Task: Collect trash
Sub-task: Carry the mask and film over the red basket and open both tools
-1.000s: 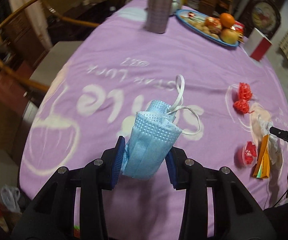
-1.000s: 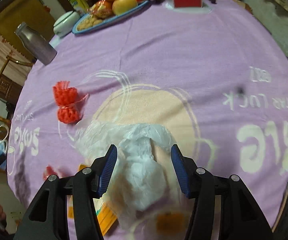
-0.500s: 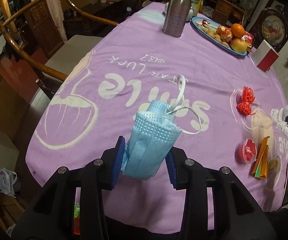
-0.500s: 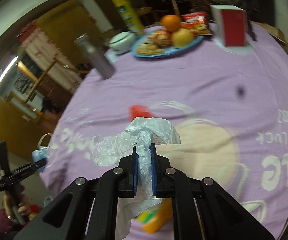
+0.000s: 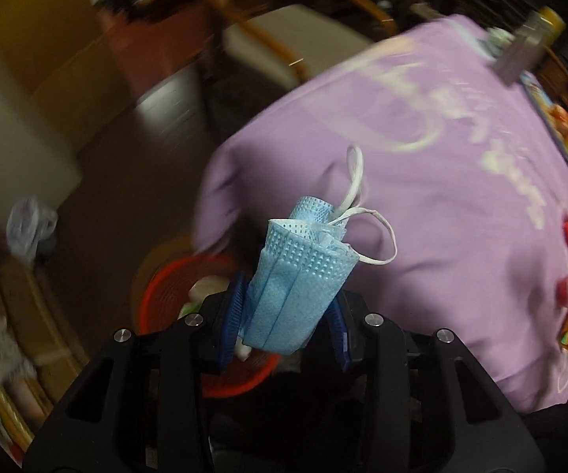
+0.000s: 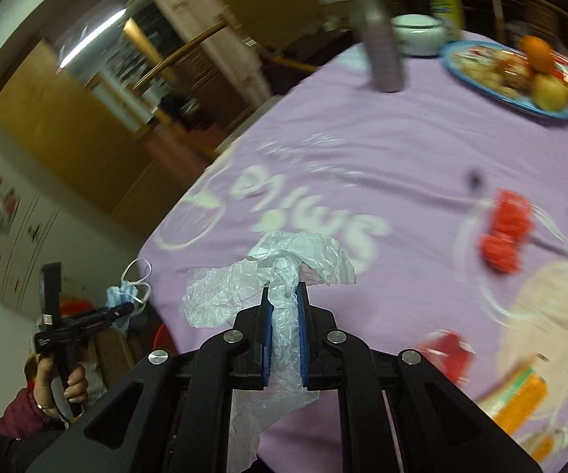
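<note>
The blue face mask (image 5: 296, 295) is clamped in the left claw (image 5: 288, 315), above the red basket (image 5: 157, 295) at lower centre, for dropping. The right claw (image 6: 284, 327) has just closed on the plastic wrap (image 6: 280, 268) over the desk (image 6: 422, 149).

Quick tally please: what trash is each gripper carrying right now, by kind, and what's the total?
Blue face mask, in the left gripper: 1
Clear plastic bag, in the right gripper: 1
Total: 2

Dim room: purple-clothed table (image 6: 402, 149), wooden chair (image 5: 284, 43), brown floor (image 5: 134, 181).
</note>
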Available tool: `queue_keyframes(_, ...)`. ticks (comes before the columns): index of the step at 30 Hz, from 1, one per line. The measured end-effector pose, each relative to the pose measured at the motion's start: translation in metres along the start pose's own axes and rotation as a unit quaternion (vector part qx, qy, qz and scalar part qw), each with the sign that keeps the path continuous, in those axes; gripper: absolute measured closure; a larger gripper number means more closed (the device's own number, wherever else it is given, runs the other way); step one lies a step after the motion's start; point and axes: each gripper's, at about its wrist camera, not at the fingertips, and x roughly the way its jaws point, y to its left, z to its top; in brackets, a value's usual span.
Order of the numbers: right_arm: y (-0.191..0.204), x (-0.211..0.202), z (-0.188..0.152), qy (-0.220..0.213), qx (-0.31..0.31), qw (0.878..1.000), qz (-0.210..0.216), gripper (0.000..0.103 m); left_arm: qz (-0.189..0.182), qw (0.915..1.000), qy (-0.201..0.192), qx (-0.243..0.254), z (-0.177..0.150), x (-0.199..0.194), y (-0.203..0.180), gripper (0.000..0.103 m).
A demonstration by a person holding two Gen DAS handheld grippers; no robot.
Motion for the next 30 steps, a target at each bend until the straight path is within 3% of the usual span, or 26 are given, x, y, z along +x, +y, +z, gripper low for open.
queue_keyframes(7, 0.068, 0.036, 0.004, 0.040, -0.066, 0.997, 0.018, 0.092, 0.007, 0.9964, 0.055, -0.063, -0.034, 0.034, 0.068, 0.061)
queue_keyframes(9, 0.082, 0.042, 0.004, 0.048, -0.079, 0.995, 0.020, 0.092, 0.015, 0.9950, 0.072, -0.069, -0.040, 0.041, 0.076, 0.041)
queue_keyframes(11, 0.097, 0.050, 0.004, 0.060, -0.094, 0.993, 0.027, 0.092, 0.032, 0.9931, 0.083, -0.076, -0.045, 0.044, 0.084, 0.027)
queue_keyframes(15, 0.134, 0.073, 0.000, 0.089, -0.129, 0.986, 0.053, 0.091, 0.052, 0.9922, 0.072, -0.087, -0.052, 0.030, 0.103, 0.021)
queue_keyframes(19, 0.184, 0.105, -0.010, 0.136, -0.182, 0.970, 0.092, 0.091, 0.075, 0.9895, 0.050, -0.113, -0.062, 0.008, 0.125, 0.019)
queue_keyframes(27, 0.267, 0.169, -0.042, 0.214, -0.267, 0.931, 0.130, 0.088, 0.163, 0.9781, 0.036, -0.124, -0.100, -0.027, 0.153, 0.016)
queue_keyframes(29, 0.283, 0.183, -0.049, 0.226, -0.282, 0.923, 0.132, 0.083, 0.173, 0.9751, 0.038, -0.134, -0.112, -0.034, 0.161, 0.016)
queue_keyframes(30, 0.288, 0.187, -0.052, 0.231, -0.288, 0.920, 0.134, 0.075, 0.175, 0.9740, 0.038, -0.138, -0.115, -0.036, 0.164, 0.016)
